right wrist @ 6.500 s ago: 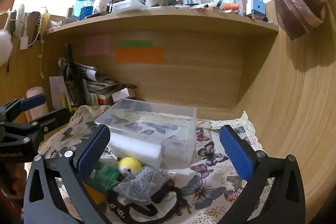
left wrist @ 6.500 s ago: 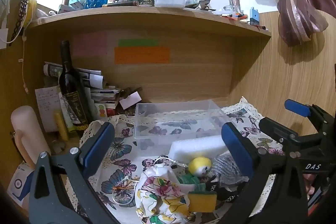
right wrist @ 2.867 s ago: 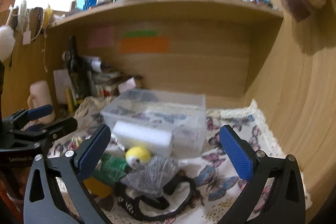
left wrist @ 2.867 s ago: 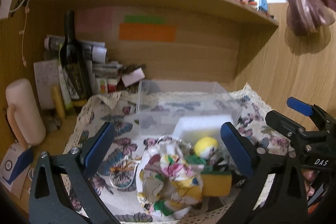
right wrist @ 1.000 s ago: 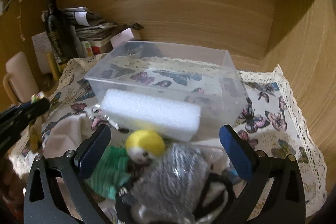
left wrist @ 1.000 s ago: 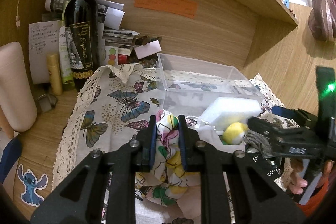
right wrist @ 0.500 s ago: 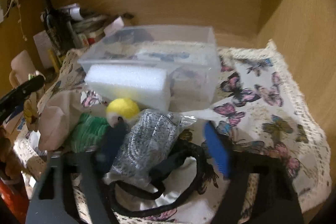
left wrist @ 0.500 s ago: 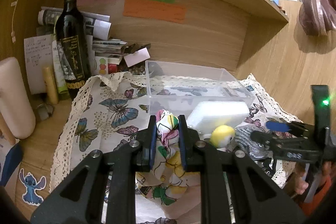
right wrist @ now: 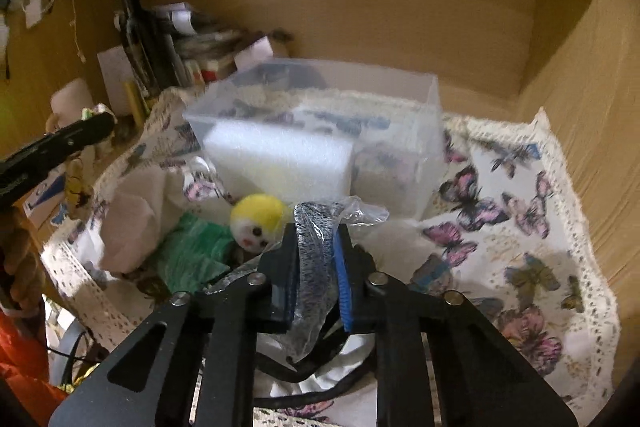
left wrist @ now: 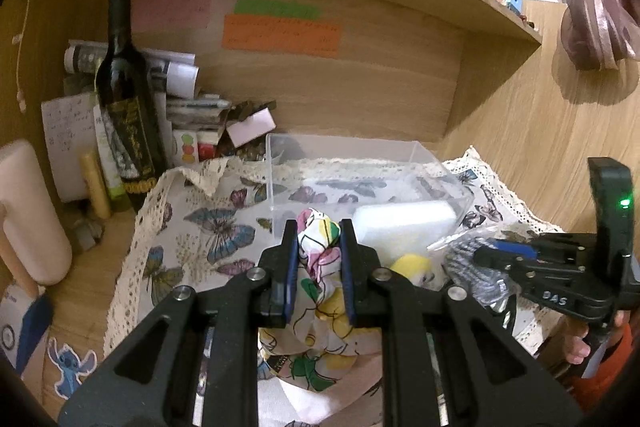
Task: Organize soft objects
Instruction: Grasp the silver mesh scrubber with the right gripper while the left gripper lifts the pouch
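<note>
Left claw (left wrist: 318, 239): you had it clamped on the floral cloth (left wrist: 320, 267).
Right claw (right wrist: 316, 247): you had it pinched on the grey bag (right wrist: 316, 267).
Bin (left wrist: 360, 171): just ahead of both claws.
Sponge (right wrist: 276, 159): against the bin, beyond your right claw.

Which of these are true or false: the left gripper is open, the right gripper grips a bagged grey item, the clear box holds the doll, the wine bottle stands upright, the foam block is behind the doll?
1. The left gripper is open. False: it is shut on the floral cloth.
2. The right gripper grips the bagged grey item. True.
3. The clear box holds the yellow-headed doll. False: the doll lies outside, in front of it.
4. The wine bottle stands upright. True.
5. The white foam block is behind the doll. True.
</note>
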`<state>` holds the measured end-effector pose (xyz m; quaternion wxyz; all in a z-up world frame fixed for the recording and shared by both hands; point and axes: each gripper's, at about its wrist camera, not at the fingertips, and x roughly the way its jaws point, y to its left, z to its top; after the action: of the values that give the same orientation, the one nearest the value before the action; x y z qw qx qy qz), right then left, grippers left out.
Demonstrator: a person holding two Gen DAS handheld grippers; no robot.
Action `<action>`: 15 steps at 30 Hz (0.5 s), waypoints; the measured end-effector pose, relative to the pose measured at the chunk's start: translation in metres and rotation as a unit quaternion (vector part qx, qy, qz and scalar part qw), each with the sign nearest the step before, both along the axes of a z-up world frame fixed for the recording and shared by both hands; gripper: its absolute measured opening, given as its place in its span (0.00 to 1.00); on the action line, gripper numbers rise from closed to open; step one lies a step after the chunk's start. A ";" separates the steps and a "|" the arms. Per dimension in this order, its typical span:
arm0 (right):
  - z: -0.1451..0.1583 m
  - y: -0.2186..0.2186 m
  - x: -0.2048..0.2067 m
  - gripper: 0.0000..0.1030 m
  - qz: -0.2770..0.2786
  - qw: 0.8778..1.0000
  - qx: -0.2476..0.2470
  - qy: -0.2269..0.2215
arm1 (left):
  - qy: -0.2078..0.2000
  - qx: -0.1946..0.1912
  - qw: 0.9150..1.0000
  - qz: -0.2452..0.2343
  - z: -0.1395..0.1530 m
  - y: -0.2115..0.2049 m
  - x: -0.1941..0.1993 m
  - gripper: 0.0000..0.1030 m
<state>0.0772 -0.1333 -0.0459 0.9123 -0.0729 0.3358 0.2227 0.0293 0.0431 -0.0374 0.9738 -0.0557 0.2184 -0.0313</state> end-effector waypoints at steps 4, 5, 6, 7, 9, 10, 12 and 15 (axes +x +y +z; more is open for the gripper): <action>0.023 -0.007 -0.005 0.15 -0.004 0.999 0.012 -0.036 | -0.013 0.013 1.000 -0.001 0.017 -0.004 0.004 0.18; 0.027 -0.010 -0.006 0.15 -0.006 0.999 0.015 -0.043 | -0.015 0.015 1.000 -0.002 0.021 -0.005 0.005 0.18; 0.033 -0.012 -0.005 0.15 -0.009 0.998 0.016 -0.052 | -0.017 0.015 1.000 -0.003 0.025 -0.006 0.007 0.18; 0.036 -0.012 -0.004 0.15 -0.011 0.998 0.017 -0.058 | -0.018 0.016 1.000 -0.004 0.029 -0.006 0.009 0.18; 0.043 -0.014 -0.001 0.15 -0.017 0.997 0.019 -0.073 | -0.024 0.021 0.999 -0.005 0.037 -0.008 0.012 0.18; 0.048 -0.015 0.001 0.15 -0.020 0.996 0.019 -0.080 | -0.027 0.024 0.999 -0.005 0.041 -0.009 0.014 0.18; 0.057 -0.016 0.005 0.15 -0.024 0.995 0.021 -0.094 | -0.029 0.025 0.999 -0.009 0.050 -0.010 0.019 0.18; 0.072 -0.017 0.014 0.15 -0.031 0.992 0.019 -0.122 | -0.029 0.024 0.999 -0.015 0.062 -0.012 0.030 0.18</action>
<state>0.0912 -0.1498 0.0264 0.9541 -0.0718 0.2195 0.1905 0.0592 0.0311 0.0250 0.9802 -0.0280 0.1916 -0.0418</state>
